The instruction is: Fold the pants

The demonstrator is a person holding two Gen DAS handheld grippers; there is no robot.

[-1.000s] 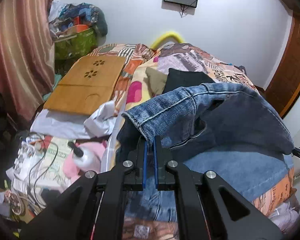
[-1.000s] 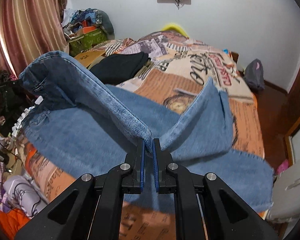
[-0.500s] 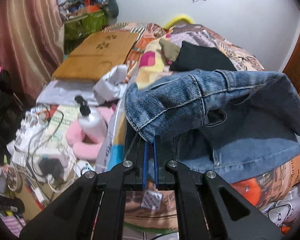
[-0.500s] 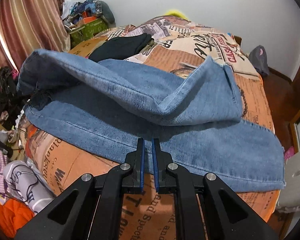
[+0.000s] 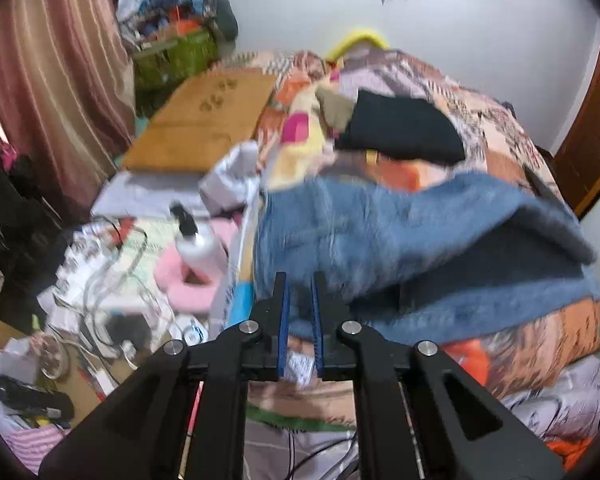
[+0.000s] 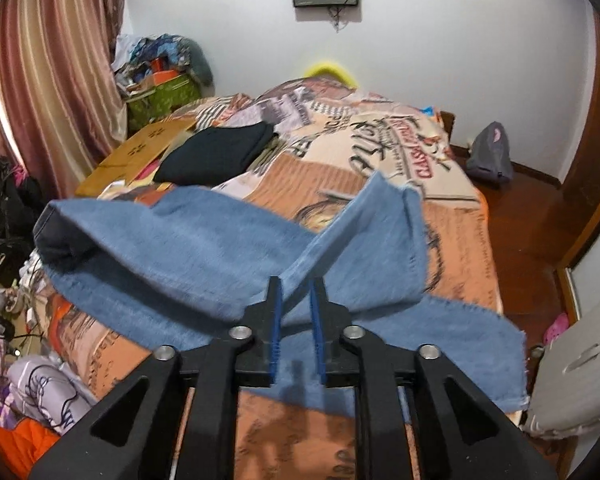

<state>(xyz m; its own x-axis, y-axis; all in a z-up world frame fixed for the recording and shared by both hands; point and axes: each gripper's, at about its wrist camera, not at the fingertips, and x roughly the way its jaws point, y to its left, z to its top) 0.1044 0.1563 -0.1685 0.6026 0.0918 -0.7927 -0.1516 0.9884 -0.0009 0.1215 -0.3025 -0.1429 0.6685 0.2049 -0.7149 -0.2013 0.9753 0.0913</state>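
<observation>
Blue denim pants lie across the near edge of the bed, one leg doubled over the other. In the left wrist view the waist end is blurred and rests on the bed. My left gripper is slightly open and holds nothing, just in front of the waist end. My right gripper is slightly open at the leg fold. The fold edge rises between its jaws, and no grip on it shows.
A folded black garment lies farther back on the printed bedspread. A wooden board lies left of the bed. A white bottle, pink slippers and cables litter the floor at the left. A curtain hangs at far left.
Both grippers have opened slightly and let go of the denim. The waist end has dropped onto the bed. The left view is blurred by motion.
</observation>
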